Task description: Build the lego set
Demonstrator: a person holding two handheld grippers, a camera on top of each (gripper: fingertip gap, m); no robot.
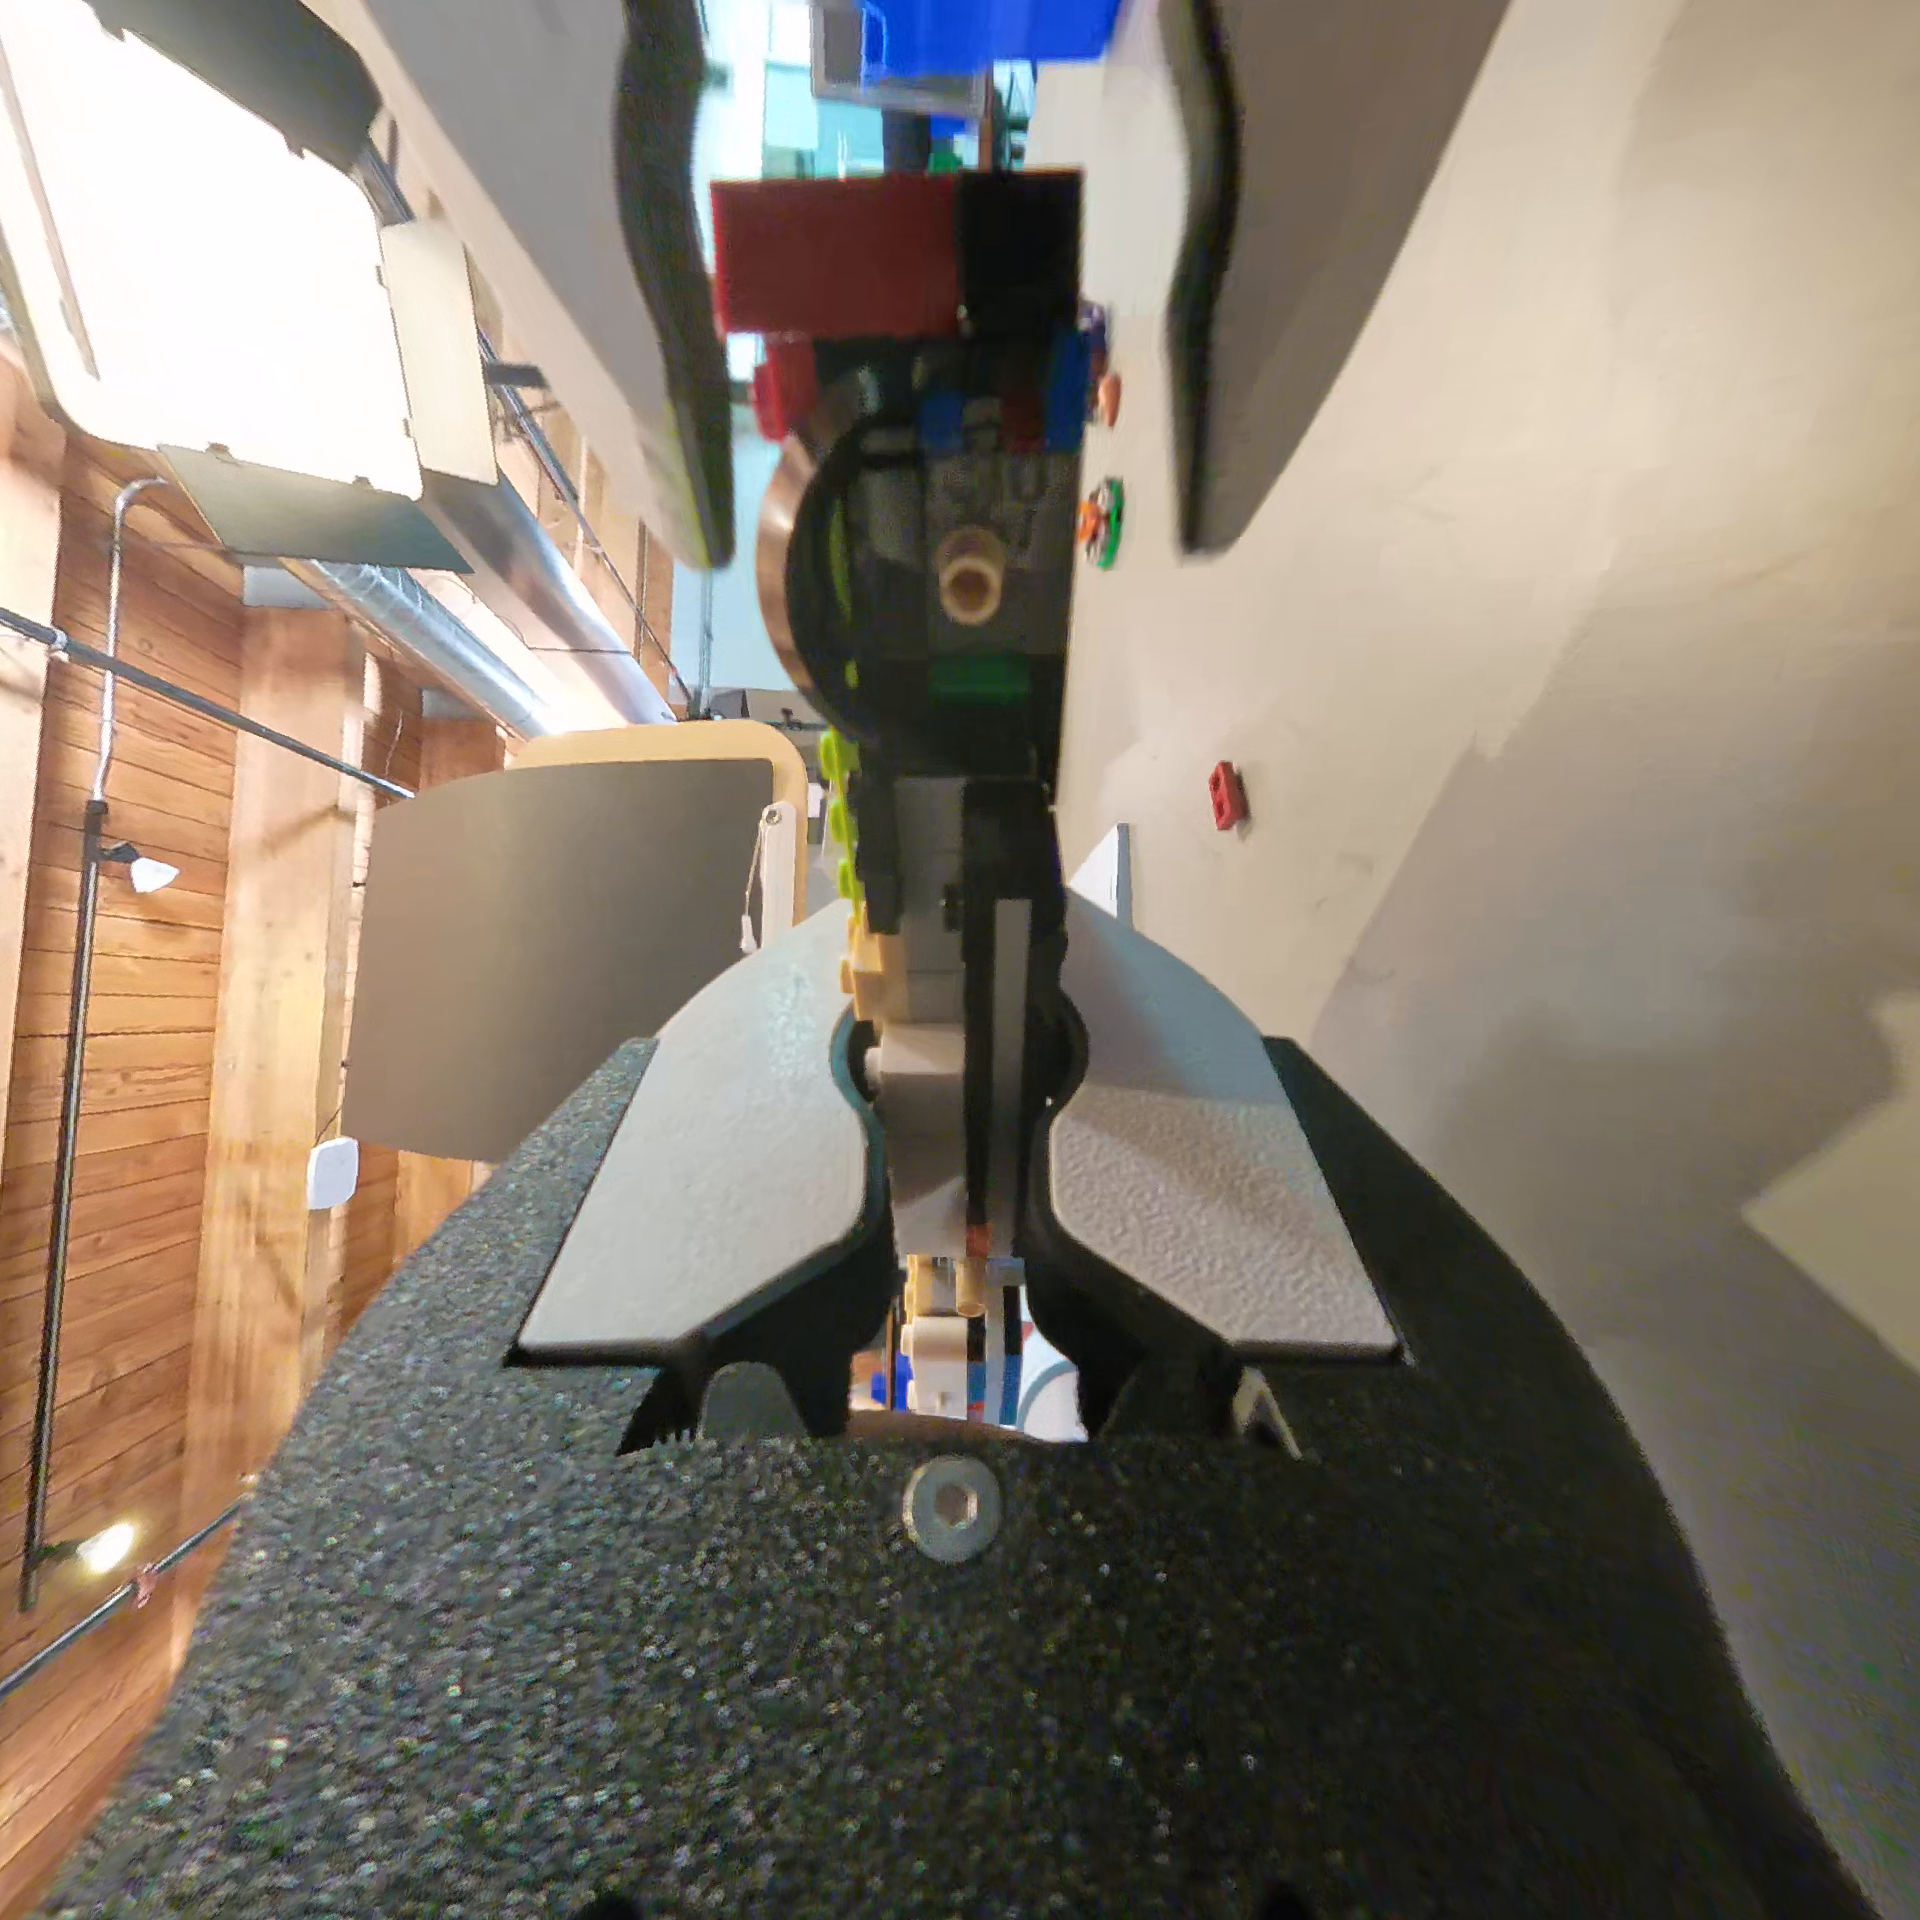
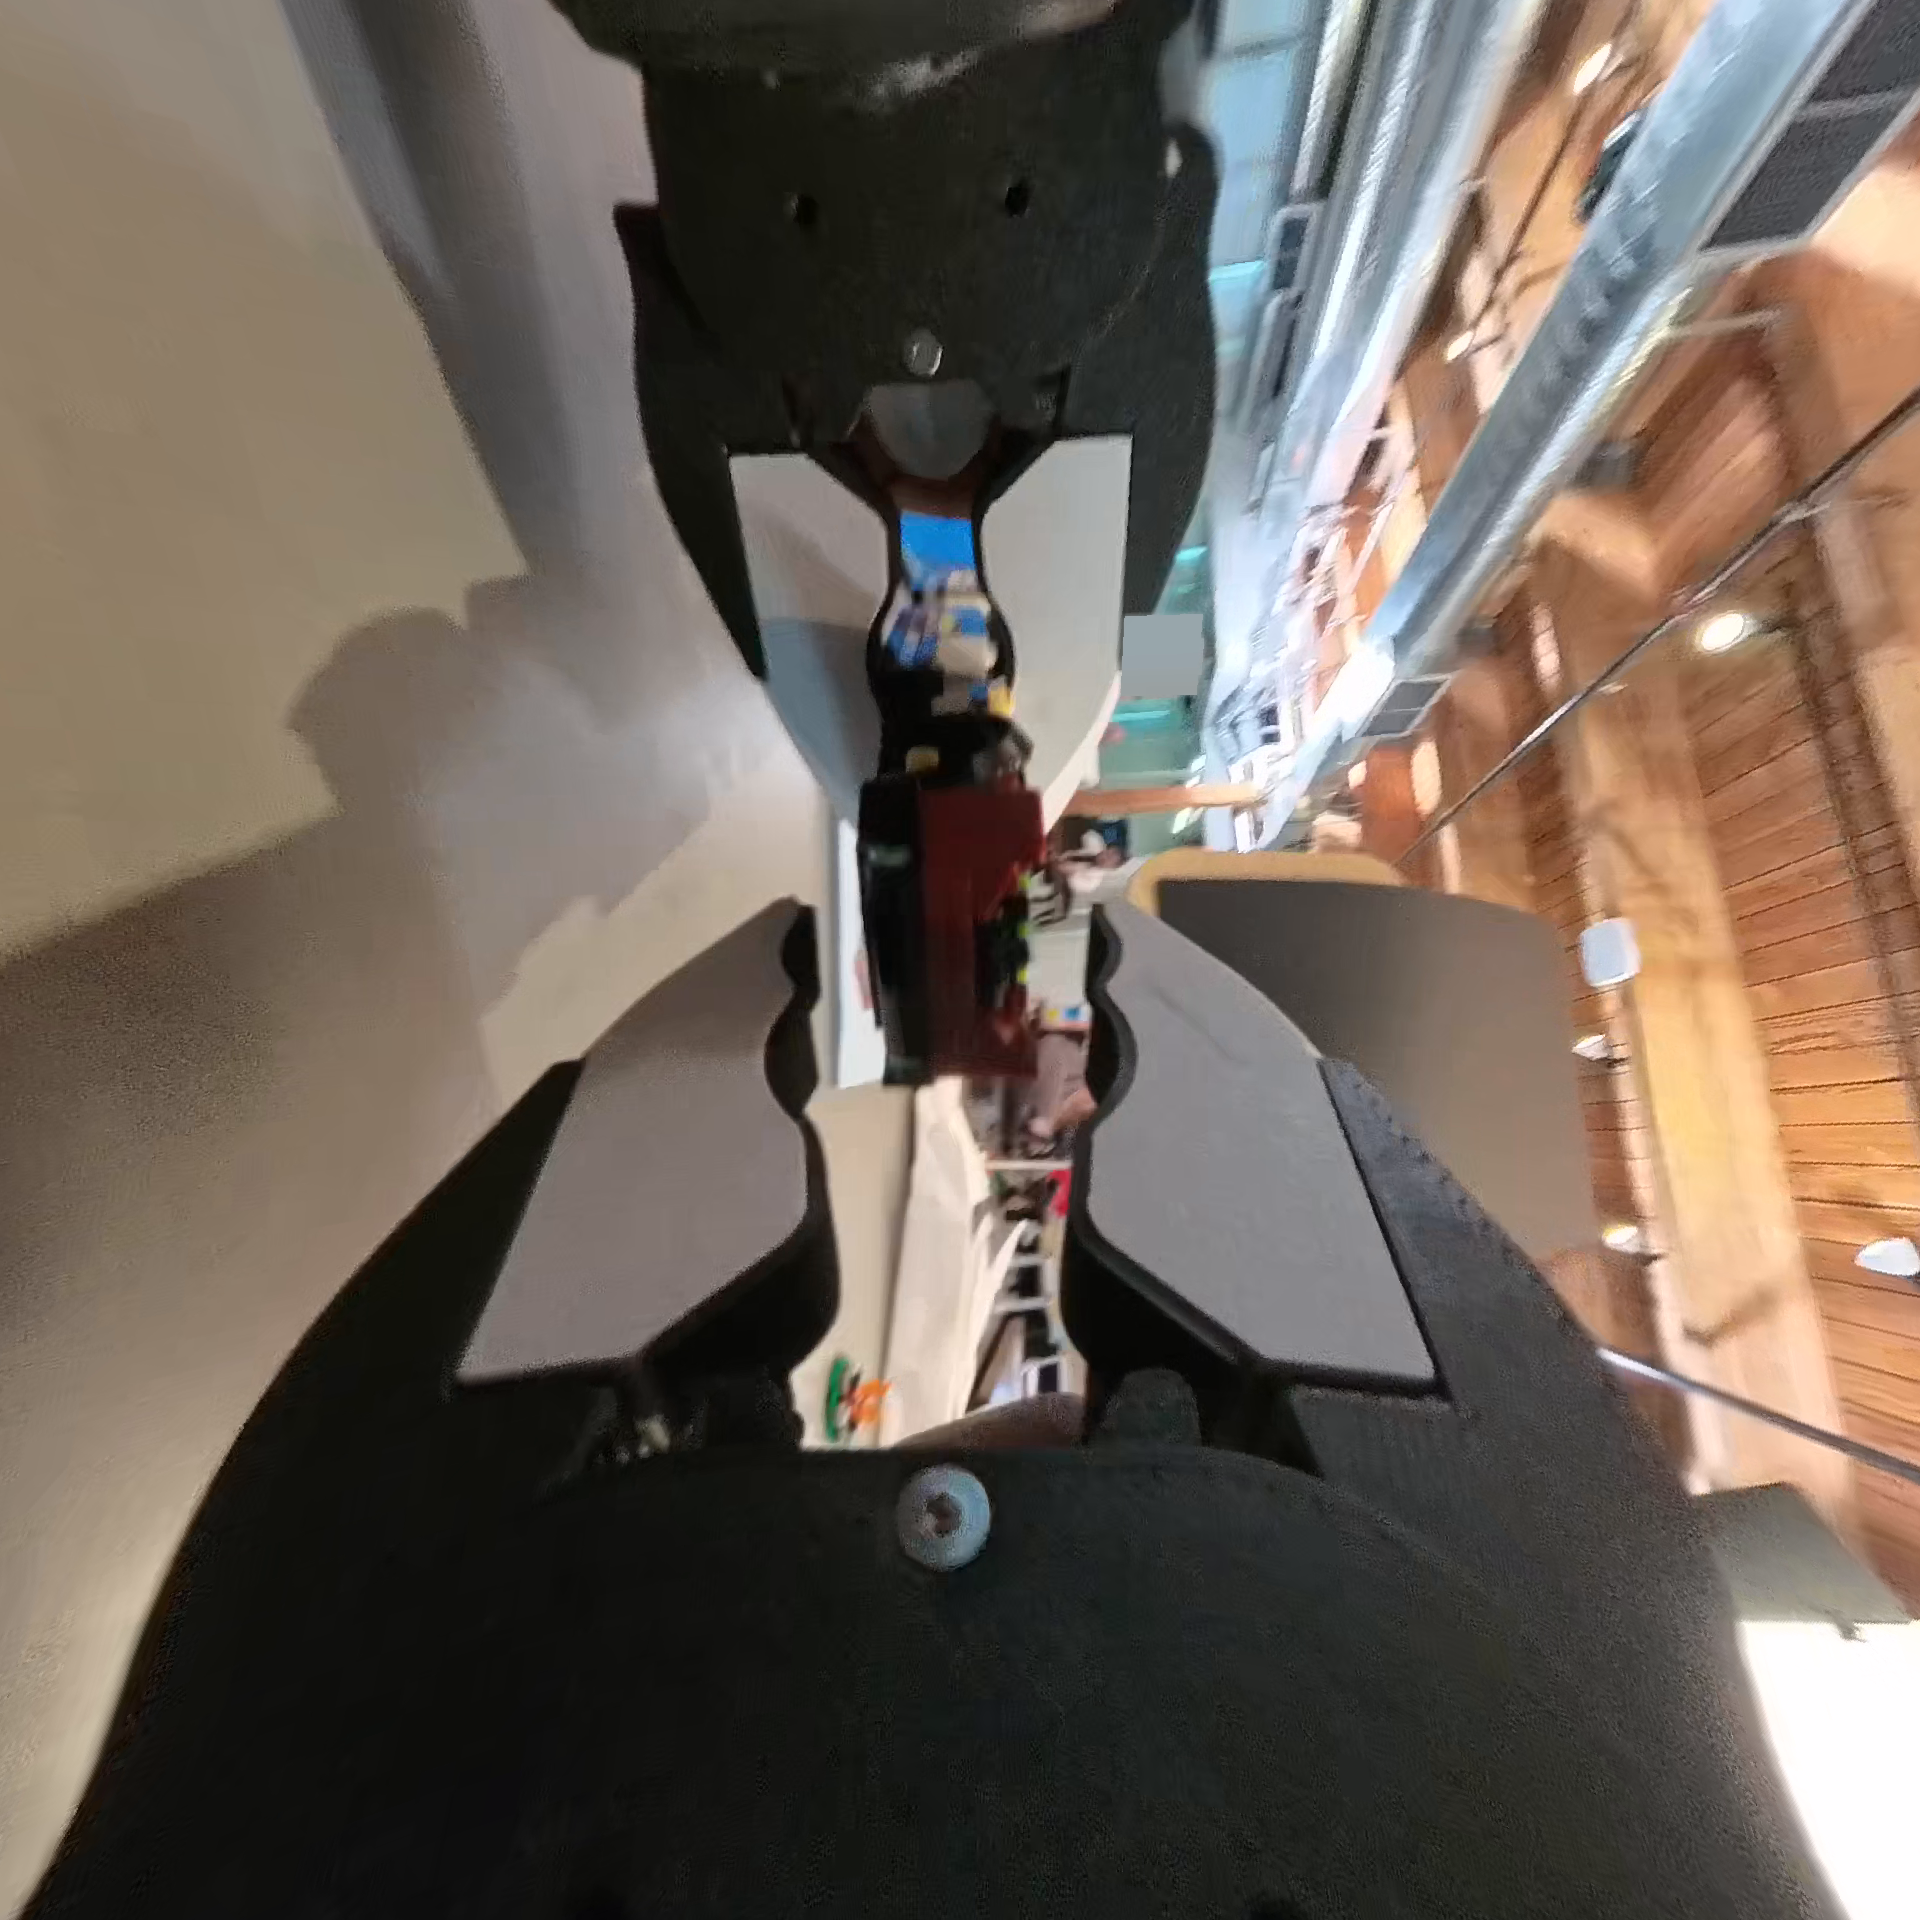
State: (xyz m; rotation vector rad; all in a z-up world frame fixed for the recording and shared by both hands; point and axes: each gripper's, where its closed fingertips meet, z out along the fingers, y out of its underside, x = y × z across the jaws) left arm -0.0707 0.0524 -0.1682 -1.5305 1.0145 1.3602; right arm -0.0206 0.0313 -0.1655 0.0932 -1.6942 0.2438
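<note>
A toy-brick model [image 1: 935, 582] of black, grey, red, blue and lime pieces hangs in the air between my two grippers, which face each other. My left gripper [image 1: 961, 997] is shut on the model's grey and black end, with both pads pressed against it. It also shows at the top of the right wrist view [image 2: 945, 665], closed on the far end of the model. My right gripper [image 2: 951, 966] is open around the red and black end [image 2: 966, 914], with a gap on each side. In the left wrist view, my right gripper [image 1: 951, 535] stands spread around that end.
The views are turned sideways. A pale table top [image 1: 1455, 623] carries a small red brick [image 1: 1228, 796] and a green and orange piece [image 1: 1103, 520]. A blue bin [image 1: 987, 42] stands at the far end. A grey panel with a tan rim [image 1: 561, 956] and a wooden wall [image 1: 125, 1039] lie beyond.
</note>
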